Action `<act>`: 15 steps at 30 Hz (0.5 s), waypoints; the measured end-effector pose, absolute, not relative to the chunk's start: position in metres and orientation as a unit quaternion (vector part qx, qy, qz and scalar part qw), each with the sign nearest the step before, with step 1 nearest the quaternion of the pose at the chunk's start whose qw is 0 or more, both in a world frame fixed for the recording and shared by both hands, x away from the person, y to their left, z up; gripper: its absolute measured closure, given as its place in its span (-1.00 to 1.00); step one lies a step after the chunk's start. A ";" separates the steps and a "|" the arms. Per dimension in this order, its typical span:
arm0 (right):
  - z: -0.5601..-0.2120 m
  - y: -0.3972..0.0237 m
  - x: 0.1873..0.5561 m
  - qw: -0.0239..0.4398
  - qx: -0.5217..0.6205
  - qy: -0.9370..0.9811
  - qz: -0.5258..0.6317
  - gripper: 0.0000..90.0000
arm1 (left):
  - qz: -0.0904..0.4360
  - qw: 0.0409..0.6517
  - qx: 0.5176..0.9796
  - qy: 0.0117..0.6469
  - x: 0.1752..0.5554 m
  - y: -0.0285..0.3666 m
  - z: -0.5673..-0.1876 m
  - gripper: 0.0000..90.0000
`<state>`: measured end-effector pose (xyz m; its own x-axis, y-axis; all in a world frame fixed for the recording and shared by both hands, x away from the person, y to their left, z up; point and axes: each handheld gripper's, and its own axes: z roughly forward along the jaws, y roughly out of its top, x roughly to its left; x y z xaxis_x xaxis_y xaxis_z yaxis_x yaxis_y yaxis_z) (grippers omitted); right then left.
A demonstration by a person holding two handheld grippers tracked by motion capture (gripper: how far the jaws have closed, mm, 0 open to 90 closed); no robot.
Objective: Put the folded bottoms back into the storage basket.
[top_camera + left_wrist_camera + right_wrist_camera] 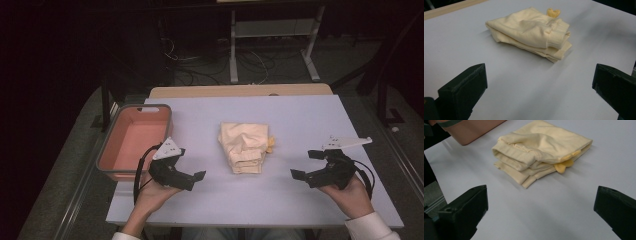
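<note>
A folded cream garment (243,146) with ribbed cuffs lies in the middle of the pale table (290,200); a yellow bit pokes out at its right side. The garment (531,32) lies ahead of my left gripper (539,92), whose jaws stand wide apart with nothing between them. My left gripper (187,172) rests near the front left, left of the garment. My right gripper (305,165) is at the front right, open and empty, and faces the garment (541,147) from the other side (541,212).
A pink basket (134,141) with a grey rim stands on the table's left edge, just behind my left gripper; its corner (471,131) shows in the right gripper view. A white stand and cables (272,50) lie on the floor beyond the far edge.
</note>
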<state>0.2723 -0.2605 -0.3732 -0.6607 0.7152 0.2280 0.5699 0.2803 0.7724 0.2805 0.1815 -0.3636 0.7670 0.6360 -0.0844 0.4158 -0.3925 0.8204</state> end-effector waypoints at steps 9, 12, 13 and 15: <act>-0.364 -0.253 0.283 0.079 0.395 0.798 0.448 -1.00 | 0.115 0.459 0.820 0.321 0.293 0.175 -0.357 -1.00; -0.362 -0.250 0.287 0.080 0.392 0.799 0.449 -1.00 | 0.114 0.460 0.820 0.321 0.298 0.172 -0.354 -1.00; -0.361 -0.249 0.289 0.080 0.391 0.800 0.449 -1.00 | 0.113 0.459 0.821 0.320 0.299 0.172 -0.353 -1.00; -0.362 -0.248 0.291 0.079 0.390 0.800 0.448 -1.00 | 0.112 0.459 0.820 0.322 0.302 0.171 -0.352 -1.00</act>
<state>0.2912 -0.2478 -0.3619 -0.6832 0.6953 0.2231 0.5534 0.2938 0.7794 0.3022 0.1707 -0.3521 0.7674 0.6313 -0.1118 0.4254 -0.3709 0.8255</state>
